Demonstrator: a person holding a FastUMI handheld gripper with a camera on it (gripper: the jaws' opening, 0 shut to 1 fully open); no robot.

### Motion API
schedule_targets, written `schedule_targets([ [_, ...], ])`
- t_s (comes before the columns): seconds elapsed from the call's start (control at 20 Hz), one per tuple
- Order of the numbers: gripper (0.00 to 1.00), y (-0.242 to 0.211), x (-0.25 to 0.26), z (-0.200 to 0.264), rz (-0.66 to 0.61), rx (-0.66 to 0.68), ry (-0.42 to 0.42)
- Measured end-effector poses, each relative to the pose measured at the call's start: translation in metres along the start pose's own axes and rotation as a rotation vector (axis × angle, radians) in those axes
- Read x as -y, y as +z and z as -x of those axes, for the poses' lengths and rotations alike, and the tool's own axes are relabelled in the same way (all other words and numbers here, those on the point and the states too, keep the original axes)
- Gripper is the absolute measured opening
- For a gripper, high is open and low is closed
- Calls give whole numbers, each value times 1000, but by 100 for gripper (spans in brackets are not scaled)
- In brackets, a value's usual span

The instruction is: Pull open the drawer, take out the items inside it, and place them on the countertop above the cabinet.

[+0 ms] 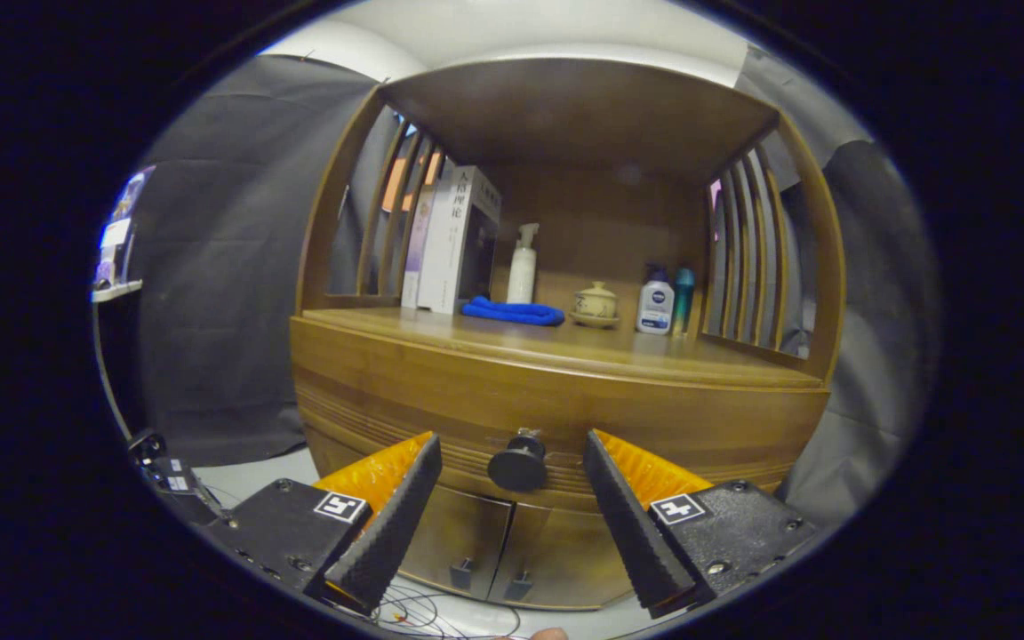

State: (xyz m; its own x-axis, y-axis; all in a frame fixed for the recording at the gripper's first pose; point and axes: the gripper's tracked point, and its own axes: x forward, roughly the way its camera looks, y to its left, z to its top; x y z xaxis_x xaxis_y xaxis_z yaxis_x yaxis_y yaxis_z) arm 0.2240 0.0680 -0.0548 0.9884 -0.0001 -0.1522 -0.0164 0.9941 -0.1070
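Tool spread wide, drawer knob between fingers, pointing outward

Staged home corner inside a cloth-walled booth: wooden cabinet with slatted sides, bench carrying books, spray bottle, folded blue towel, lidded ceramic pot, toiletry bottles; loose cables on floor.

Glossy wood cabinet, matt knob
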Motion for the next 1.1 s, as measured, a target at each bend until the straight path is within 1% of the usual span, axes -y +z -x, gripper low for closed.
schedule_targets([
  [0.25, 100, -10, 2, -27, 14, -48, -46],
  [0.35, 97, -13, 3, -30, 7, -63, -63],
  [0.6, 72, -13, 6, -37, -2, -76, -97],
  [0.65, 64, -13, 4, -37, -15, -82, -91],
  [0.75, 49, -16, 4, -40, -23, -93, -121],
  [0.8, 49, -17, 3, -36, -28, -108, -142],
  [0.9, 48, -23, 2, -37, -61, -143, -151],
  [1.0, 48, -31, -1, -37, -127, -179, -123],
  [1.1, 45, -30, -2, -38, -157, -178, -107],
])
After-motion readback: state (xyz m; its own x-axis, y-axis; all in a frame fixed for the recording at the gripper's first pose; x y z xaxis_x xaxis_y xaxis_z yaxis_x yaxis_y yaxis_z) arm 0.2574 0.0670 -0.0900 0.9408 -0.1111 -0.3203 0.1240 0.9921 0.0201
